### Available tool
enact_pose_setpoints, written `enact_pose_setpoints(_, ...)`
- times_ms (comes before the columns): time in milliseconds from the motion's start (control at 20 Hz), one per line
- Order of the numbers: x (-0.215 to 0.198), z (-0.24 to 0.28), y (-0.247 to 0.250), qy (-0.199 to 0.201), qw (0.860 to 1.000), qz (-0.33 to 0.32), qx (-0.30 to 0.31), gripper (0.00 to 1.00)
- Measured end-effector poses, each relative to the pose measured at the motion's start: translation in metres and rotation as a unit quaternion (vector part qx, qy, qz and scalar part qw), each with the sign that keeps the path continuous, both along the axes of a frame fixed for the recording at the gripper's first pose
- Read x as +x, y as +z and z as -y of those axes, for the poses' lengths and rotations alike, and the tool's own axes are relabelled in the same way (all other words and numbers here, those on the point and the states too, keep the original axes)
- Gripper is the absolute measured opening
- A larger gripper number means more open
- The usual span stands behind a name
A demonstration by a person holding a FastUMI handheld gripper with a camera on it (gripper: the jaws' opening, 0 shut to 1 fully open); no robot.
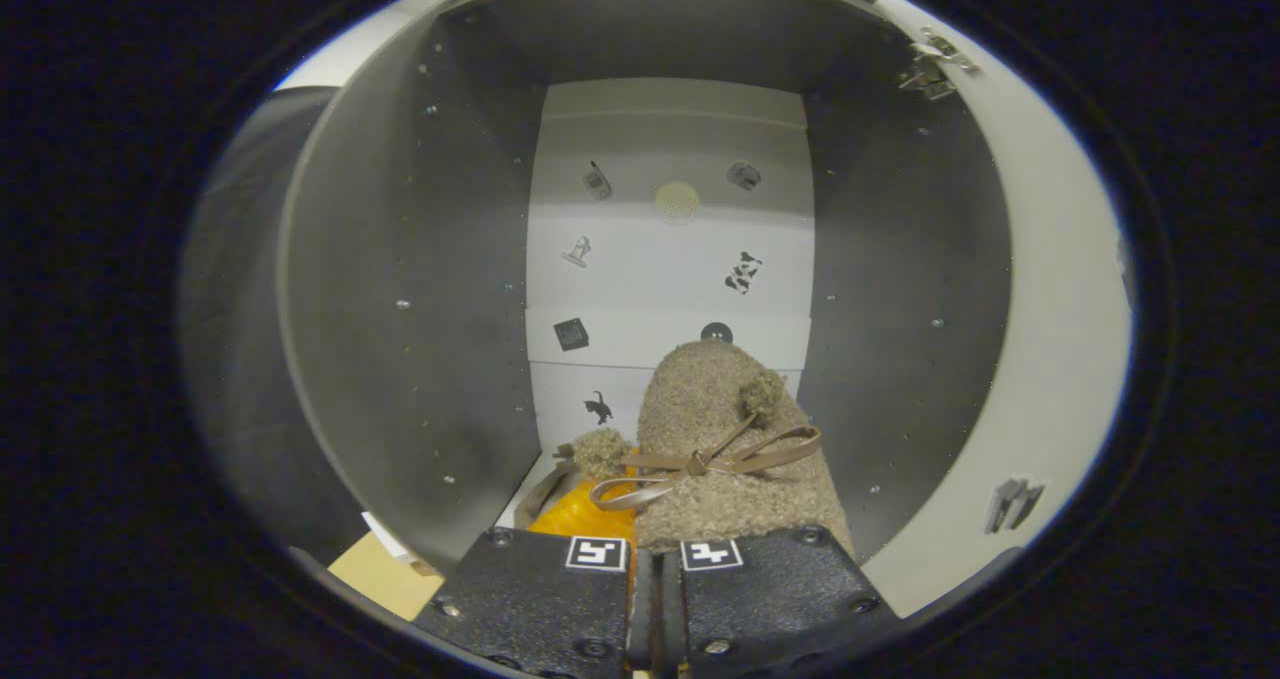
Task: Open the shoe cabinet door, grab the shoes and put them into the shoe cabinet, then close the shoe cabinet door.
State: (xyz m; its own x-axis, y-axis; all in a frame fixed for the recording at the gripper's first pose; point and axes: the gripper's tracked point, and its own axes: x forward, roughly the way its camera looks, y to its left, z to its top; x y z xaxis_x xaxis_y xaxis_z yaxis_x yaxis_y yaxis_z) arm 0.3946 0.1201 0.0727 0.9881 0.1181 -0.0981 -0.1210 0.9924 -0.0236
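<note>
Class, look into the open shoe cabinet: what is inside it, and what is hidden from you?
Inside the shoe cabinet sits a fuzzy tan shoe with a ribbon bow, just ahead of the claw, whose fingers are together. Something orange lies beside it. The shoe covers the floor beneath.

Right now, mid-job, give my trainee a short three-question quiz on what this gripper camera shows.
1. True or false: the cabinet door stands open.
2. What lies just ahead of the gripper? A) a fuzzy tan slipper with a ribbon bow B) a black boot C) a glass bottle
3. Fill in: the gripper's fingers are ____ together, clamping the slipper at its near end.

Key: 1 true; 2 A; 3 closed. The slipper points into the cabinet, toward its white back panel.
</note>
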Motion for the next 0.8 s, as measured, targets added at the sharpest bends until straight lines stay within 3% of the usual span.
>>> enact_pose_setpoints(200, 0.051, -0.012, -0.018, 0.003, 1.0, -0.03, 0.005, 0.07)
enact_pose_setpoints(600, 0.116, -0.005, -0.063, -0.037, 0.995, -0.088, 0.015, 0.09)
enact_pose_setpoints(750, 0.123, 0.008, -0.076, -0.06, 0.992, -0.106, 0.013, 0.13)
enact_pose_setpoints(800, 0.124, 0.009, -0.079, -0.064, 0.991, -0.113, 0.016, 0.19)
